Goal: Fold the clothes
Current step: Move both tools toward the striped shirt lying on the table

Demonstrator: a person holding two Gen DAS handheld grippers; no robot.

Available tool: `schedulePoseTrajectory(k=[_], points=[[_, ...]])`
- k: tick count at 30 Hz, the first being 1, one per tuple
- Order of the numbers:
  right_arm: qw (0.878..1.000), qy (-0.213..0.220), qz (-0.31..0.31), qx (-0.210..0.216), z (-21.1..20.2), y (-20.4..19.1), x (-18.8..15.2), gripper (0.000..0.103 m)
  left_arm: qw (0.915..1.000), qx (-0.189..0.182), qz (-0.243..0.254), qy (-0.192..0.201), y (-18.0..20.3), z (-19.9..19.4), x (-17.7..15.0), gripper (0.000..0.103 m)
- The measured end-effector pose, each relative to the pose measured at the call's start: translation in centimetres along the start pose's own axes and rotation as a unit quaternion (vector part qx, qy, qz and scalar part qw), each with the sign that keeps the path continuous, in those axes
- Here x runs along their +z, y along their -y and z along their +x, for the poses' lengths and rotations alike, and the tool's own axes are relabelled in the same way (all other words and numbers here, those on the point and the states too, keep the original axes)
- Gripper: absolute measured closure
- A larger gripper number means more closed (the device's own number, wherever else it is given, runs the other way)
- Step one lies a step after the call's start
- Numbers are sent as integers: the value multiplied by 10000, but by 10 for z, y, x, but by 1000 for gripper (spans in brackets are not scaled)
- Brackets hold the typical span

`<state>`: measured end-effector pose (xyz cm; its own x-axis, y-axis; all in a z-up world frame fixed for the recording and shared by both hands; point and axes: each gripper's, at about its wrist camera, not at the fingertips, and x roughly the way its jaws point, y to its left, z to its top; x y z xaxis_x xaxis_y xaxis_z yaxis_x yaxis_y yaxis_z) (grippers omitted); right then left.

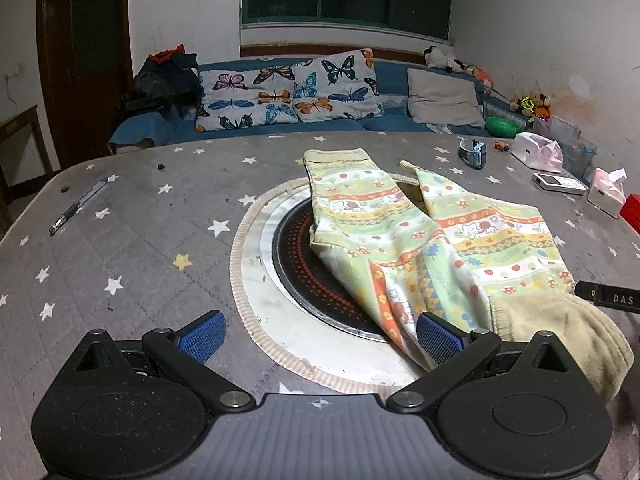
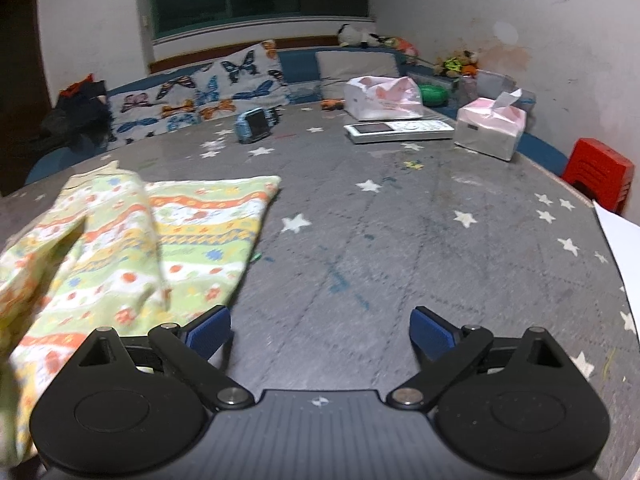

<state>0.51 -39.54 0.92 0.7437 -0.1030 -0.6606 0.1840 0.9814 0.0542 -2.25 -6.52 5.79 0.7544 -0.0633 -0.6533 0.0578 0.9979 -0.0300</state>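
Observation:
A pair of child's trousers (image 1: 424, 240) with green, yellow and orange stripes lies on the grey star-print table (image 1: 132, 240), its two legs pointing away and its beige waistband (image 1: 560, 332) near me at the right. My left gripper (image 1: 320, 338) is open and empty, low over the table, its right finger beside the cloth's near edge. In the right wrist view the trousers (image 2: 132, 248) lie at the left. My right gripper (image 2: 320, 332) is open and empty over bare table, to the right of the cloth. Its tip shows in the left wrist view (image 1: 608, 298).
A round hotplate (image 1: 296, 264) is set in the table's middle, partly under the trousers. A pen (image 1: 78, 204) lies at the left. A watch (image 2: 256, 124), remote (image 2: 400, 130), tissue packs (image 2: 492, 126) and a bag (image 2: 384, 98) stand at the far right. A red stool (image 2: 600, 174) is beyond the edge.

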Motion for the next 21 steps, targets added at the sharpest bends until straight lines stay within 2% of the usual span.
schedulePoseTrajectory(k=[10,13,21], points=[[9977,-132,-280,599,-24,-14,-14,6,9999,-45,-13,-152,8,0,-2,0],[9960,-186,-302,817,-29,-17,-18,11,9998,-64,-41,-173,9,-1,-3,0],[9925,-86,-649,1036,-48,-35,-26,11,9998,-69,-55,-196,11,-4,-3,0]])
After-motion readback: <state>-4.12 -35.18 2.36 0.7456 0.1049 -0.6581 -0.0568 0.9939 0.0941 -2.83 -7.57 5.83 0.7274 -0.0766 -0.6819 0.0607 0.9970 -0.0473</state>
